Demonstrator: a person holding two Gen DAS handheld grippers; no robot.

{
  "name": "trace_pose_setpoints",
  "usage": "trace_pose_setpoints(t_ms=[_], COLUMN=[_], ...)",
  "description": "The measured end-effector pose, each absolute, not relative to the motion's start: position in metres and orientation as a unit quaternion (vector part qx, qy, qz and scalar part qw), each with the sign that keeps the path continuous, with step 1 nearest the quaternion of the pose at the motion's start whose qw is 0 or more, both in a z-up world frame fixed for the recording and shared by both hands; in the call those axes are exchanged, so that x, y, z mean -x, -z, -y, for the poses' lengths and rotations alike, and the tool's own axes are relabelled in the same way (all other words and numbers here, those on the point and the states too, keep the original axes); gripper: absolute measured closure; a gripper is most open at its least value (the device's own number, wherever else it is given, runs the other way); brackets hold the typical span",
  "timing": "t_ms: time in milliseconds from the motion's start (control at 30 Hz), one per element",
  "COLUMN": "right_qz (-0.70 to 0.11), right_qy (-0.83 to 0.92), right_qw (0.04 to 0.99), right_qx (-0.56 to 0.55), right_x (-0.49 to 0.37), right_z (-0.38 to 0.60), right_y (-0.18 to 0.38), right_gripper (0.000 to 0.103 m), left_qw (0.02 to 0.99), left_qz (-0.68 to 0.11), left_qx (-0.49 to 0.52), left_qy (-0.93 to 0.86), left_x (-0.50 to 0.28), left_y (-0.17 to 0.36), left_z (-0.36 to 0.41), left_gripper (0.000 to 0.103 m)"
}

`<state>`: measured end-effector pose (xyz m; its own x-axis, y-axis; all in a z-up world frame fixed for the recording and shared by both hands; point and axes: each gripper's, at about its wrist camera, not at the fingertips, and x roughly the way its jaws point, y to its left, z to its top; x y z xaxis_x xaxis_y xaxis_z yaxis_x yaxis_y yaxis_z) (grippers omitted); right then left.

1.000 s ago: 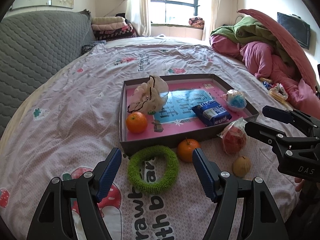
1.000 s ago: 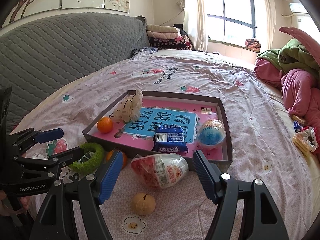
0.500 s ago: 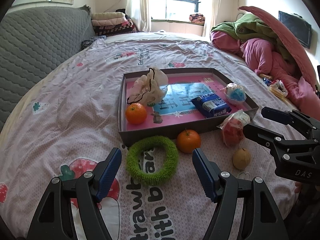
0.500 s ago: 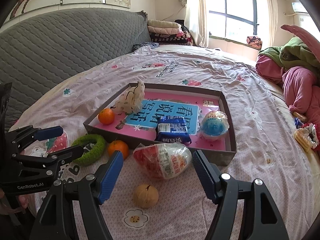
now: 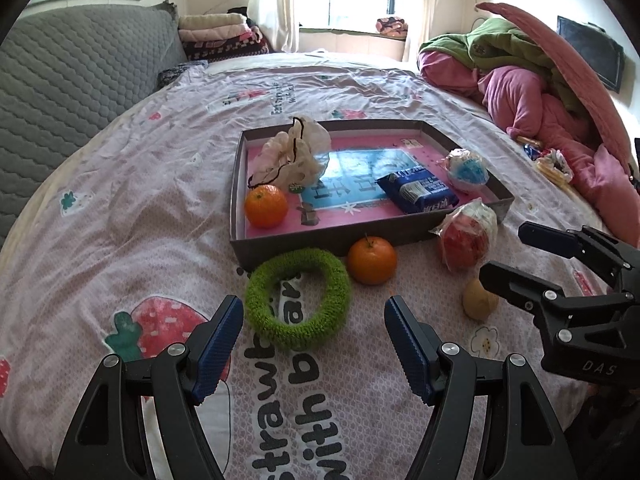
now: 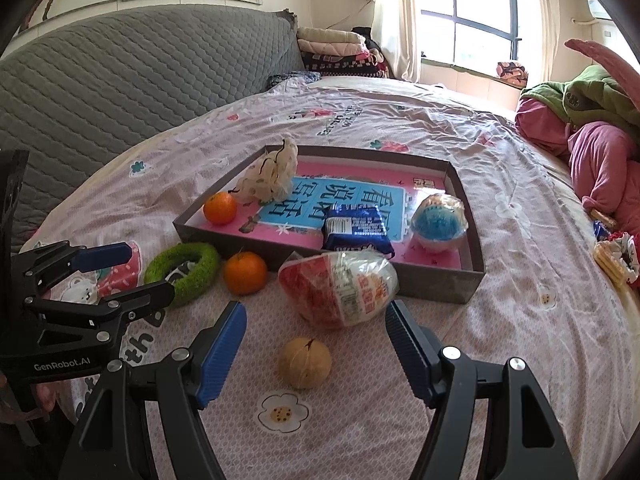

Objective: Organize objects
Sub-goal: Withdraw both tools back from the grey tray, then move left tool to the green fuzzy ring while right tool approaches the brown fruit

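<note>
Hovering, jaws spread and empty: left gripper [image 5: 314,332] over fuzzy green ring [image 5: 298,297], right gripper [image 6: 316,338] over crinkly plastic-wrapped bundle [image 6: 340,288].

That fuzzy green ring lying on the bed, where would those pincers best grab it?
The green ring lies flat on the bedspread, in front of the left gripper, whose fingers stand open. Probably best to come from above and pinch the near band, one finger in the hole, one outside. The far rim sits close to the tray and the loose orange.

"GenRobot.AI" on left gripper [image 6: 102,276] body; "DAS" on right gripper [image 5: 516,254] body; "strawb…", "with b…" printed on bedsheet [image 5: 120,208] beneath left claw.
</note>
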<state>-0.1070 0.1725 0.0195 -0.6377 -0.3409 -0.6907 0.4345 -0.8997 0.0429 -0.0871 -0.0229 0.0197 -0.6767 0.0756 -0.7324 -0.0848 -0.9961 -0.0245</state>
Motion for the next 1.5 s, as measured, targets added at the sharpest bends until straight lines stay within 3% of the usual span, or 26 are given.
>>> trace_pose_setpoints(t_ms=[1133,1433,1500], right_qz=[-0.056,-0.065,-0.070], right_qy=[0.882,0.877,0.876], right_qw=[0.200,0.206,0.205], right_qx=[-0.423,-0.429,-0.431], right_x=[0.112,0.112,0.112], right_z=[-0.173,-0.165,-0.163], right_y=[0.009,0.017,0.020], right_gripper=[0.031,0.047,0.049], left_qw=[0.058,0.051,0.050], left_qz=[-0.011,-0.010,-0.012], left_qx=[0.443,0.435,0.434], left_qy=[-0.895,-0.899,-0.900], left_x=[0.095,0.105,0.108], left_y=[0.005,0.008,0.008], left_z=[0.015,0.016,0.016], left_gripper=[0.029,0.029,0.035])
